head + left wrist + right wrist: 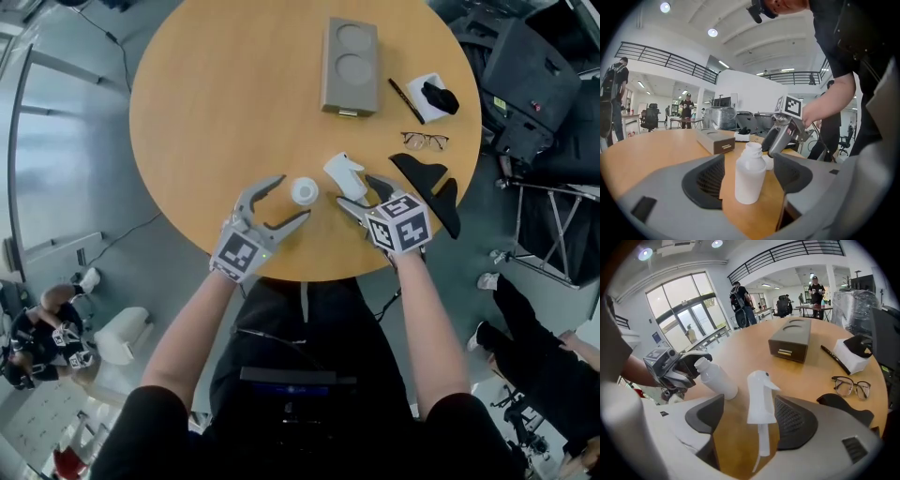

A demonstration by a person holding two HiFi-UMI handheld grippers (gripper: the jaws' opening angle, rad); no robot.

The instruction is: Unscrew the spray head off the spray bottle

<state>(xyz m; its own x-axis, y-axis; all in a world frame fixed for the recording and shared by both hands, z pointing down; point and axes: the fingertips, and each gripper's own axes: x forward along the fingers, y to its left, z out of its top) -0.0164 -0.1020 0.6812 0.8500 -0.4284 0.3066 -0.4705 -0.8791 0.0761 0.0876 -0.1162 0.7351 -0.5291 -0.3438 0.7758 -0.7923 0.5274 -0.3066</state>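
A white spray bottle [304, 191] stands upright on the round wooden table [216, 103], its threaded neck bare and uncapped. It sits between the wide-apart jaws of my left gripper [292, 197], and in the left gripper view the bottle [750, 174] has a gap to each pad. The white spray head [345, 176] lies loose on the table just right of the bottle. In the right gripper view the spray head [761, 397] is between the jaws of my right gripper [750, 423], dip tube pointing back toward the camera, neither pad touching it. Both grippers are open.
A grey box [350, 66] lies at the far middle of the table. At the right are a black pen [406, 100], a white box with a black item [436, 97], glasses [425, 141] and a black case [431, 178]. The table's near edge runs under both grippers.
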